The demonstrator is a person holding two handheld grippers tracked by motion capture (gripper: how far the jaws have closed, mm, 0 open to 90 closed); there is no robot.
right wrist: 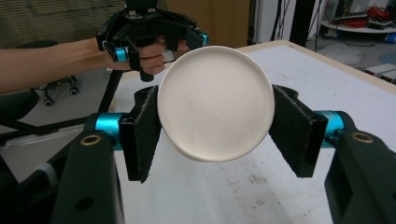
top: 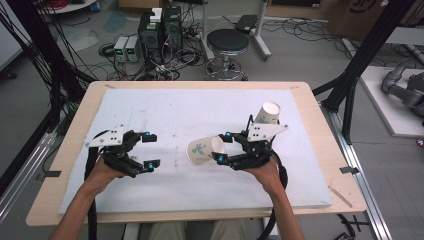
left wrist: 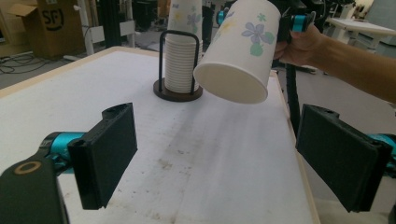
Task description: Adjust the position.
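Observation:
A white paper cup point(top: 201, 151) with a flower print lies on its side in the air, my right gripper point(top: 223, 147) shut on it near the base. In the right gripper view the cup's round bottom point(right wrist: 215, 102) faces the camera, and both black pads point(right wrist: 144, 130) press its sides. My left gripper point(top: 151, 150) stands open left of the cup, apart from it, with nothing between its jaws. In the left gripper view the cup point(left wrist: 240, 51) hangs ahead, above the wide-open pads point(left wrist: 109, 154).
A stack of paper cups point(top: 267, 112) stands in a black wire holder point(left wrist: 177, 91) at the table's far right. A white mat point(top: 190, 115) covers the wooden table point(top: 75, 125). Beyond the far edge are a stool point(top: 227, 42) and floor cables.

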